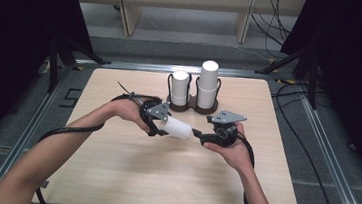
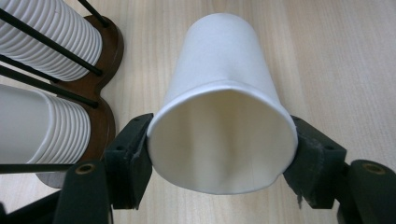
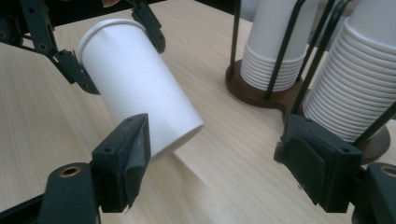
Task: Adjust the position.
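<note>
the left gripper (image 1: 160,125) pinches a white paper cup (image 1: 178,128) near its rim, one black pad on each side of the cup wall. in the left gripper view the rim (image 2: 223,140) is squeezed slightly out of round between the two pads, and the open mouth faces the camera. the cup (image 2: 224,84) is held tilted, close to lying over, above the middle of the wooden surface (image 1: 151,179), with its closed base pointing toward the right gripper (image 1: 197,132).

the right gripper stands spread, with no pad pressing on anything. in the right gripper view its left pad (image 3: 127,158) sits just beside the lower wall of the cup (image 3: 135,88) near the base; whether it touches cannot be told. the right pad (image 3: 317,163) stands well apart from the cup. the same view shows the left gripper's fingers (image 3: 77,70) clamped on the cup just under its rim.

behind the cup, toward the far edge of the surface, stands a dark wooden cup holder (image 1: 191,107) with two bays framed by thin black rods. each bay carries a stack of nested white cups mouth down: the left stack (image 1: 180,87) is shorter, the right stack (image 1: 208,82) taller. the held cup is near the holder but apart from it.

both forearms enter from the bottom of the high view, and a black cable (image 1: 65,132) trails from the left gripper.
</note>
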### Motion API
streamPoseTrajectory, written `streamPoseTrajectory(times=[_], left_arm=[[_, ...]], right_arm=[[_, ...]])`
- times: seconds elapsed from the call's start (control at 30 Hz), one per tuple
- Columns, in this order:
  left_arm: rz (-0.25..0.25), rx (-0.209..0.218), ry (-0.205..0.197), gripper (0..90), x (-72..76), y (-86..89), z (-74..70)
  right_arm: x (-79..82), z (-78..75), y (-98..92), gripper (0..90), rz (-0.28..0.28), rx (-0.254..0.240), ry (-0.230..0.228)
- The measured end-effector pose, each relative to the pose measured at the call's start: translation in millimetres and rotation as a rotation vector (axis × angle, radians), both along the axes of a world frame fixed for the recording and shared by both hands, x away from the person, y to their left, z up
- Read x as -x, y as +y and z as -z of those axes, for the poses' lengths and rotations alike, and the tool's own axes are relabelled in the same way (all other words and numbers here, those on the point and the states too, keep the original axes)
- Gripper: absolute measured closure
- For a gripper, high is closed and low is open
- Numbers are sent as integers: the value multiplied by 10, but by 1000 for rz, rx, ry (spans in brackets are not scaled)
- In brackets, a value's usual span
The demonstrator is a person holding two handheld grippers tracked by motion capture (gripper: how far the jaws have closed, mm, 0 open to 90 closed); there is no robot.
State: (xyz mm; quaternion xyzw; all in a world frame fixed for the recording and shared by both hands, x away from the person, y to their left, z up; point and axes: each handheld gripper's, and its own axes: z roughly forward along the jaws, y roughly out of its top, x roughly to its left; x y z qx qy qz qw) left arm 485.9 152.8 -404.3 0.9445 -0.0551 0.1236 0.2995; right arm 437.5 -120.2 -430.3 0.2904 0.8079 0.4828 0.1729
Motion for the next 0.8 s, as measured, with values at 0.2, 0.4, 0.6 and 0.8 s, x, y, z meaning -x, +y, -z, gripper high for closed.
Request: streamPoseTrajectory(times=[0.2,0.4,0.6,0.8], left_arm=[[26,-32,3,313,21,-20,-10],[47,-47,6,314,26,-44,-50],[69,-73,1,315,25,-59,-82],[98,-89,10,317,37,-70,-94]], right_arm=[[-9,5,61,256,-47,35,-11],[-15,18,111,256,-91,62,3],[-16,12,159,255,-127,84,3],[-37,-1,198,256,-150,102,17]])
